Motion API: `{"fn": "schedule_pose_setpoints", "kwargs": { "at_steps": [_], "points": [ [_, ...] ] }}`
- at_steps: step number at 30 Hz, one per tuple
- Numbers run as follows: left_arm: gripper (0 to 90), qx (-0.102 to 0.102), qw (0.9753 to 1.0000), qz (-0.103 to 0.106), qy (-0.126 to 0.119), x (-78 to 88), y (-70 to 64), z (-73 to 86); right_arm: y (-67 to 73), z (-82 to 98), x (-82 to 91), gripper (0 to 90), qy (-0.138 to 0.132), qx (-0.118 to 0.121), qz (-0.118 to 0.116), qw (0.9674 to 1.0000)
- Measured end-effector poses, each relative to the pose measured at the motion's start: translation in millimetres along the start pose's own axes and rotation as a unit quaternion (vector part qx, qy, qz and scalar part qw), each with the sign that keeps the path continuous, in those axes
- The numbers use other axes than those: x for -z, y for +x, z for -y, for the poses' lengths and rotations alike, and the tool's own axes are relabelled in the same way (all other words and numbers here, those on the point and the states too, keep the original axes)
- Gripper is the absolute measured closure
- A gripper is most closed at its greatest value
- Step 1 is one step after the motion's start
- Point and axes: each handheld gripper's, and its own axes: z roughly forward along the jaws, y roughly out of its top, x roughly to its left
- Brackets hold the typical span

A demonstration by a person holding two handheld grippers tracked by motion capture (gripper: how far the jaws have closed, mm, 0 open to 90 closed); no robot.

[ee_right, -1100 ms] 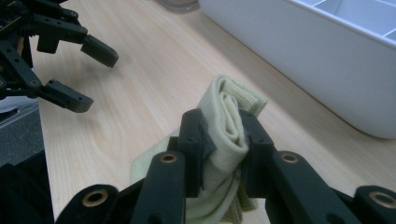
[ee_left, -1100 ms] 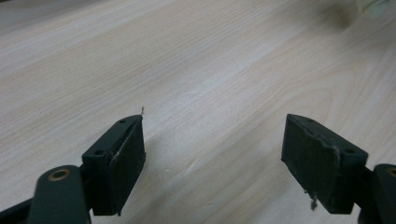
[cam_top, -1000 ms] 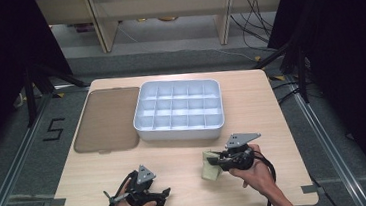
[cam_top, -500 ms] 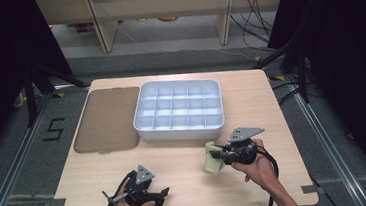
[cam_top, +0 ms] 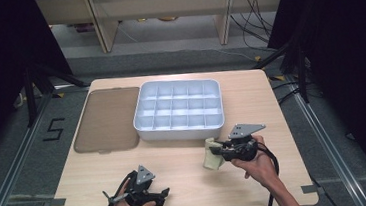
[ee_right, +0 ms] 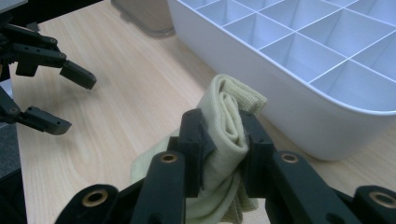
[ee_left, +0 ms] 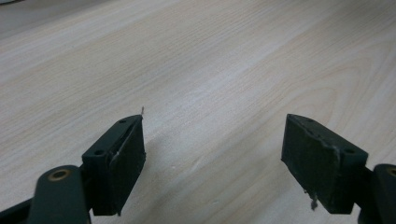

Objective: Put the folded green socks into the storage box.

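Note:
A rolled pale yellow cloth (cam_top: 211, 158) (ee_right: 231, 100) is pinched between the jaws of my right gripper (cam_top: 215, 149) (ee_right: 224, 140), just in front of the near wall of the white compartment tray (cam_top: 178, 132) (ee_right: 280, 102). The cloth's loose end hangs below the jaws. The tray's cells that I can see hold nothing. My left gripper (cam_top: 163, 195) (ee_left: 212, 158) (ee_right: 70, 100) rests near the table's front edge, open, with bare wood between its pads.
A flat brown lid (cam_top: 107, 119) (ee_right: 144, 14) lies to the left of the tray. The light wooden table (cam_top: 271, 100) has dark floor and rails on both sides. Cables trail from both grippers off the front edge.
My right gripper has carried the cloth a little away from the person, closer to the tray's near wall. The left gripper has stayed where it was.

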Motion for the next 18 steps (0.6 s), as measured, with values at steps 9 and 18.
{"fn": "schedule_pose_setpoints", "kwargs": {
  "at_steps": [9,18],
  "points": [
    [21.0,-0.004,1.0000,-0.001,0.001,-0.3,-0.2,0.1,-6.0,-5.3,4.8,74.2,-0.003,-0.008,0.006,0.9999],
    [21.0,-0.005,1.0000,-0.001,-0.001,0.5,0.9,0.1,-13.7,-6.2,6.6,74.2,0.003,0.000,0.012,0.9999]
  ]
}}
